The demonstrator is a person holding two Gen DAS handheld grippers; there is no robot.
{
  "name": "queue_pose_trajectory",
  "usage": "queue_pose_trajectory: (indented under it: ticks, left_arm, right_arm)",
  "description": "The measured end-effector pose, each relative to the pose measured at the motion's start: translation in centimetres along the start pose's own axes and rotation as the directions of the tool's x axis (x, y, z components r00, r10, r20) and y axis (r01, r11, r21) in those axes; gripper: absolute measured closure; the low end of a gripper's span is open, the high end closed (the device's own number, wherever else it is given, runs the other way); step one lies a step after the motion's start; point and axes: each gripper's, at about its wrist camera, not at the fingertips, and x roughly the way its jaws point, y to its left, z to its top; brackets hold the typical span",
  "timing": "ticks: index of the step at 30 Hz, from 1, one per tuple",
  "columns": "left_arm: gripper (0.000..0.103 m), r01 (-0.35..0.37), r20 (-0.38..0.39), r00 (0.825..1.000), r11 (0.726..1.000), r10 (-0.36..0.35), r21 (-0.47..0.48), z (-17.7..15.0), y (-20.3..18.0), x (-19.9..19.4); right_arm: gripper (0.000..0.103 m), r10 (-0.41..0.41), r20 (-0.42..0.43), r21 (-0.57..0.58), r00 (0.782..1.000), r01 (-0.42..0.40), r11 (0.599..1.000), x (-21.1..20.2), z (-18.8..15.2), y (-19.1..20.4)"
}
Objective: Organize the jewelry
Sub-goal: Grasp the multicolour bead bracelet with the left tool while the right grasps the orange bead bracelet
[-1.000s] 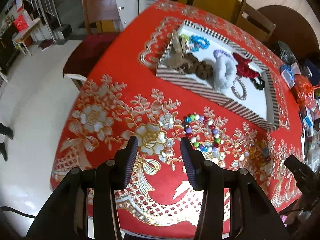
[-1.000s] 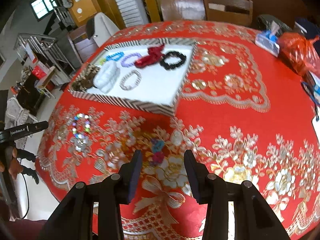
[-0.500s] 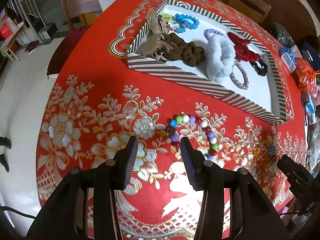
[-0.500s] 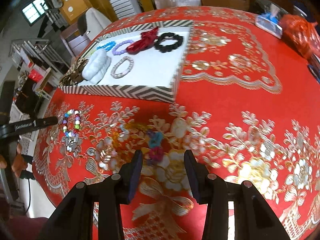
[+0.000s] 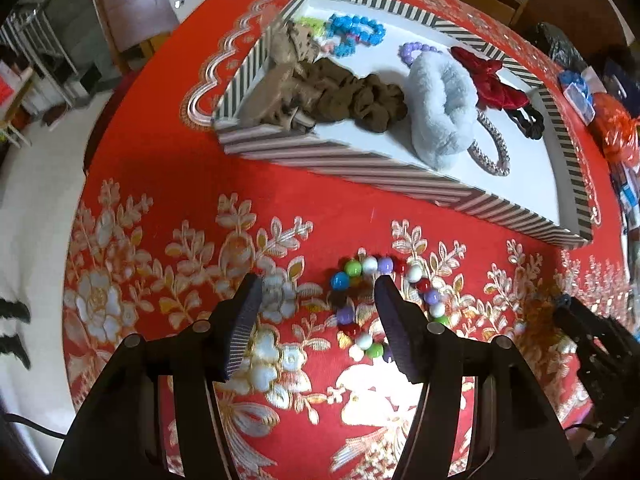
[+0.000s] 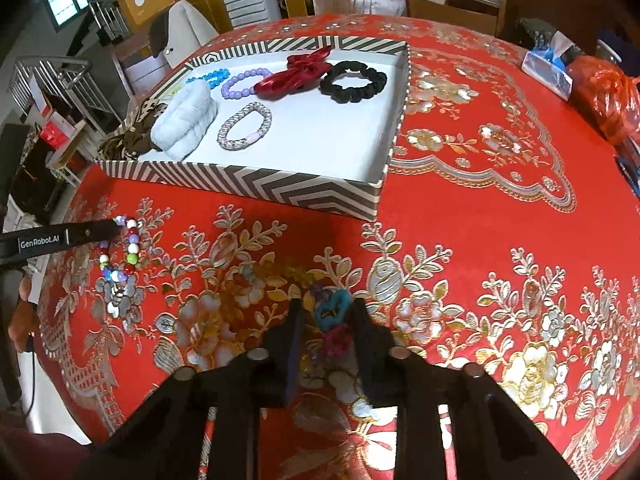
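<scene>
A multi-coloured bead bracelet (image 5: 424, 286) (image 6: 130, 246) lies on the red flowered tablecloth. My left gripper (image 5: 318, 292) hangs just over it with its jaws opening wide. The bracelet's left beads sit between the fingers, and the right finger covers its middle. In the right wrist view my right gripper (image 6: 326, 312) is closing around a small turquoise and pink piece (image 6: 332, 310) on the cloth, and a slim gap shows at the left pad. The striped tray (image 5: 360, 168) (image 6: 240, 184) holds scrunchies, a red bow and bracelets.
An amber-looking bead piece (image 6: 280, 272) lies on the cloth just beyond the right gripper. A blue tissue pack (image 6: 546, 68) and an orange bag (image 6: 608, 92) sit at the far right. Chairs stand behind the table. The table edge drops off at the left.
Both grippers have come down closer to the cloth. The left jaws have spread wider over the bead bracelet. The right jaws have narrowed around the turquoise and pink piece.
</scene>
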Motion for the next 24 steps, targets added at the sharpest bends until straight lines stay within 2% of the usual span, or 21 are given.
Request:
queue_pose_trajectory:
  ticks: [3,6,7,12,18,24]
  left_arm:
    - [0.046,-0.004,0.016,1.000,0.999,0.003,0.052,0.3,-1.0,0.3]
    - [0.093,-0.004,0.035,0.999,0.993,0.000,0.116,0.4,-1.9,0.3]
    - [0.095,-0.003,0.033,0.999,0.992,-0.002,0.128,0.4,-2.1,0.3]
    - [0.096,0.075,-0.008,0.997,0.995,-0.075,0.064,0.4,-0.9,-0.3]
    - [0.096,0.106,0.057,0.993,0.993,-0.108,0.044,0.2,-0.8,-4.1]
    - [0.096,0.123,0.131,0.983,0.991,-0.130,0.060,0.8,-2.0,-7.9]
  right_arm:
    - [0.090,-0.009,0.019,0.005,1.000,0.009,1.000,-0.2,-0.2,-0.4]
    - [0.097,-0.010,0.034,-0.007,0.999,0.010,1.000,-0.4,-0.4,-0.2]
    - [0.099,0.005,0.030,-0.003,1.000,-0.005,1.000,-0.4,-0.3,-0.2]
    - [0.099,0.058,0.065,-0.014,0.996,-0.057,0.998,-1.9,0.1,0.1]
    - [0.099,0.099,0.124,-0.028,0.987,-0.096,0.995,-5.2,1.1,-0.1]
    - [0.099,0.095,0.181,-0.036,0.979,-0.090,0.995,-7.6,2.3,-0.8]
